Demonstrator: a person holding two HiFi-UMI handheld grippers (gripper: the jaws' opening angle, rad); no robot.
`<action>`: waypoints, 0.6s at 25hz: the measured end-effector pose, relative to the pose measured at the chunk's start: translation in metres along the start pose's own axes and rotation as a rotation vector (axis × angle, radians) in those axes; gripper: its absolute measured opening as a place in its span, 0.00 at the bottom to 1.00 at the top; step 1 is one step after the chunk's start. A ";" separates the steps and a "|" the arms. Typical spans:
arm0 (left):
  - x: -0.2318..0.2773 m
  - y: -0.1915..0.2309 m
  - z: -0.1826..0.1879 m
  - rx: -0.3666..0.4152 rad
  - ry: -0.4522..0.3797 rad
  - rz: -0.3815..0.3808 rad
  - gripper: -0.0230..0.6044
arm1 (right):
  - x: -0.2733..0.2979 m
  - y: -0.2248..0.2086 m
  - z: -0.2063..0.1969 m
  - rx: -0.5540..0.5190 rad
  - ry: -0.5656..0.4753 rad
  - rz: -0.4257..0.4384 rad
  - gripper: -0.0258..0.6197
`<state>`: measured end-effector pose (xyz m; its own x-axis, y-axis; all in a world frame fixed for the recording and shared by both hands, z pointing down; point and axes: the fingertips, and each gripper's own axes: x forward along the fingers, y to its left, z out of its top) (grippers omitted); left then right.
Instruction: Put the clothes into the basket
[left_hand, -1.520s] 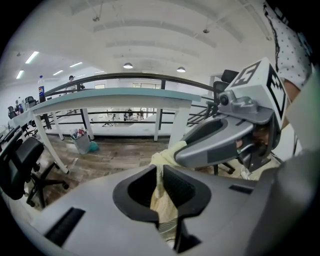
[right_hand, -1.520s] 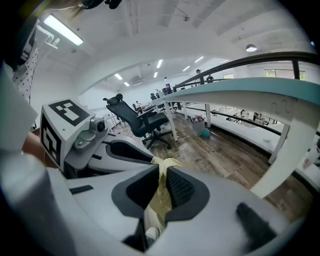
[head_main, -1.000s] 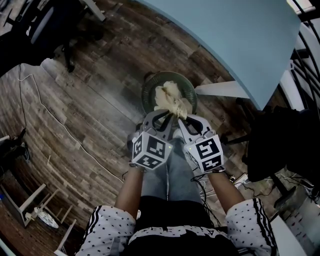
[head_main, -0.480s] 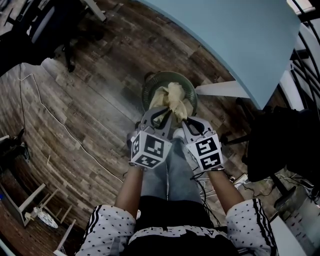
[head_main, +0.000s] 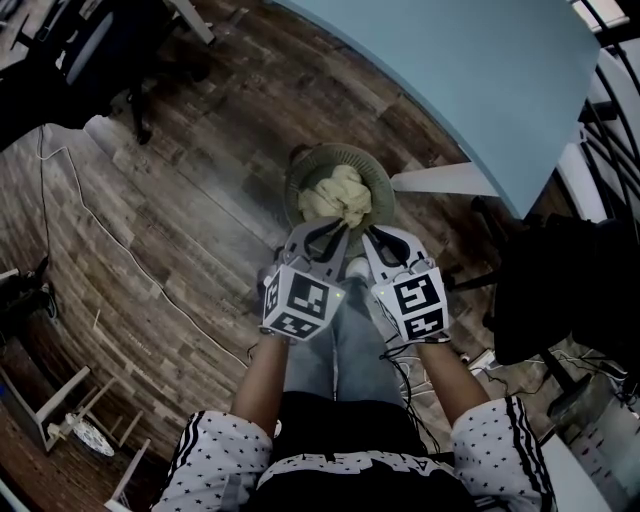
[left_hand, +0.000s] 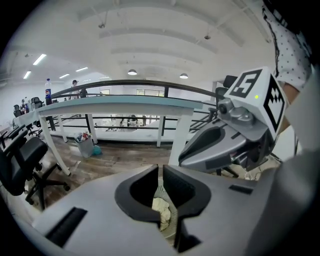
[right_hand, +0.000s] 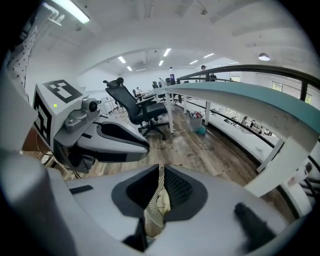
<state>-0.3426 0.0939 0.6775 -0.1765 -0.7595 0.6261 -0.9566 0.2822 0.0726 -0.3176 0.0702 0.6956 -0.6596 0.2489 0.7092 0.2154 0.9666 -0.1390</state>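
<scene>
A round ribbed basket (head_main: 300, 170) stands on the wooden floor in front of the person's feet. A cream bundle of clothes (head_main: 337, 196) lies inside it. My left gripper (head_main: 337, 229) and right gripper (head_main: 369, 236) hover side by side just above the basket's near rim, both shut with nothing in them. In the left gripper view the shut jaws (left_hand: 161, 169) leave a thin slit that shows the clothes (left_hand: 161, 207) below, and the right gripper (left_hand: 235, 135) is alongside. The right gripper view shows its own shut jaws (right_hand: 161, 170) over the clothes (right_hand: 159, 206).
A light blue table top (head_main: 470, 80) on a white leg (head_main: 445, 180) reaches over the floor just behind the basket. A black office chair (head_main: 90, 50) stands far left, dark gear (head_main: 560, 290) at right. A thin cable (head_main: 110, 250) runs across the floor at left.
The cream clothes, which reached up between the gripper tips a second ago, have dropped and settled as a lump in the basket. Both grippers have stayed in place.
</scene>
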 end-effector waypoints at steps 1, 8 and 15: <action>-0.002 0.001 0.001 -0.001 -0.009 0.004 0.10 | 0.000 0.001 0.000 0.003 -0.006 0.001 0.10; -0.010 0.006 0.010 -0.040 -0.067 0.006 0.09 | -0.002 0.002 0.011 0.031 -0.059 0.000 0.09; -0.016 0.000 0.017 -0.020 -0.071 -0.017 0.07 | -0.011 0.005 0.029 0.050 -0.108 0.005 0.09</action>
<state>-0.3434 0.0961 0.6541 -0.1767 -0.8038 0.5681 -0.9551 0.2796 0.0985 -0.3298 0.0735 0.6674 -0.7330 0.2560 0.6302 0.1845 0.9666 -0.1780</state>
